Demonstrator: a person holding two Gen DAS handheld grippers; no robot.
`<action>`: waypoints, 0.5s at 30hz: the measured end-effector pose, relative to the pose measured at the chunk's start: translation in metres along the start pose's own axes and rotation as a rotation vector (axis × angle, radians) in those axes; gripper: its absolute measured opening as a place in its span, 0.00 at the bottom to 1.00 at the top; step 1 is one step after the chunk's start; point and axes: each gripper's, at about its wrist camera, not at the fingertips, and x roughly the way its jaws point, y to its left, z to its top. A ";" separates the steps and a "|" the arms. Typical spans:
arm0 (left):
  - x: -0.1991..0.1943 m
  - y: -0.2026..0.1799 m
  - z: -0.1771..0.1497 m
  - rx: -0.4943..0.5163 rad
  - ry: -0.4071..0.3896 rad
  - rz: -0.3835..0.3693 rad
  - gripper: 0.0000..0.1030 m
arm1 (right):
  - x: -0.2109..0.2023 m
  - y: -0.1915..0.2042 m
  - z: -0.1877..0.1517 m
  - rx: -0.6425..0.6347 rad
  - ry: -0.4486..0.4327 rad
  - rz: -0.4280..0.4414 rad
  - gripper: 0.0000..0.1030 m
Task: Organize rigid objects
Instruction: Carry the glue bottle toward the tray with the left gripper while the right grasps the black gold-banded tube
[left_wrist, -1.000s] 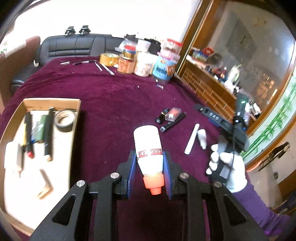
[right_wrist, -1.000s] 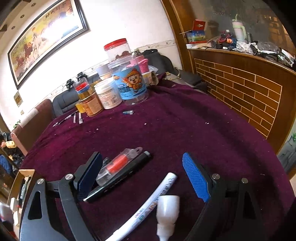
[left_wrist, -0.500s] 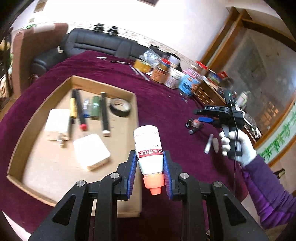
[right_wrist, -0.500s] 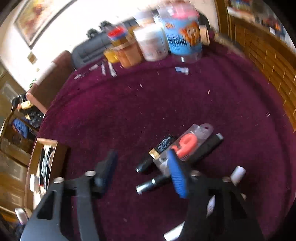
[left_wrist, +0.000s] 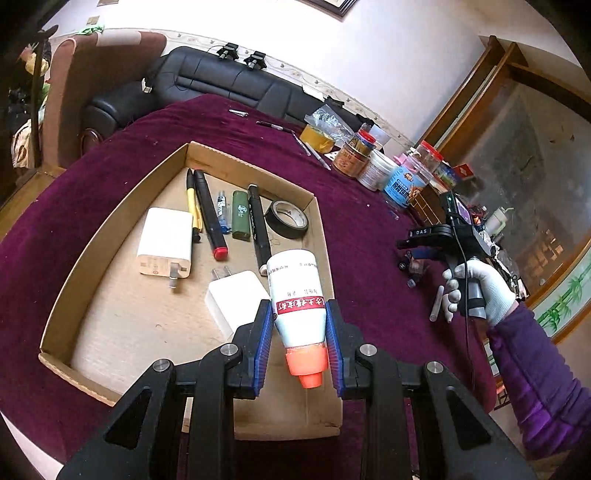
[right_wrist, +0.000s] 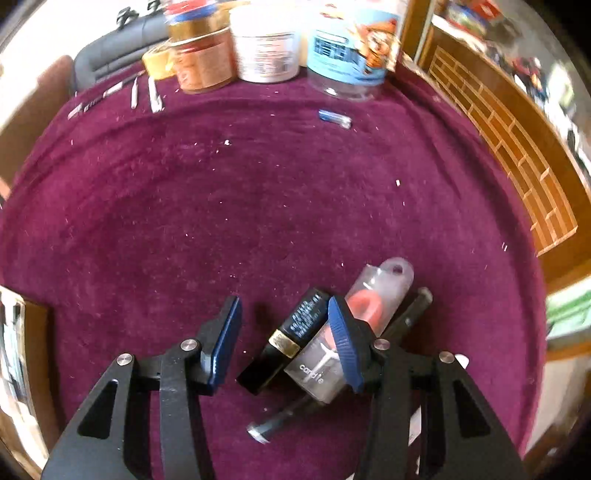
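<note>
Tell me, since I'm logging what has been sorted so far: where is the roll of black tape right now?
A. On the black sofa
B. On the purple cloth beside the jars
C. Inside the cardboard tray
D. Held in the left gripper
C: the roll of black tape lies flat inside the cardboard tray, near its far right corner, beside a black marker.

Left gripper (left_wrist: 297, 343), white bottle (left_wrist: 297, 295) clamped between pads, now over cardboard tray (left_wrist: 110, 225), no longer over bare purple cloth. Tray fills left wrist view where it sat at edge before. Right gripper (right_wrist: 284, 339) tipped steeply down toward cloth; jaws narrower, just been closing, now straddling black tube (right_wrist: 288, 339) without pressing it; white pen gone from right wrist view.
</note>
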 end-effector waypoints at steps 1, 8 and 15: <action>0.000 0.001 0.000 -0.001 -0.002 0.001 0.23 | 0.002 -0.002 -0.001 0.006 0.015 0.019 0.46; -0.001 0.001 -0.003 -0.007 -0.002 0.009 0.23 | 0.010 0.016 -0.012 -0.041 -0.004 0.020 0.14; -0.019 0.018 -0.002 0.003 -0.025 0.118 0.23 | -0.029 0.010 -0.047 -0.009 -0.073 0.215 0.14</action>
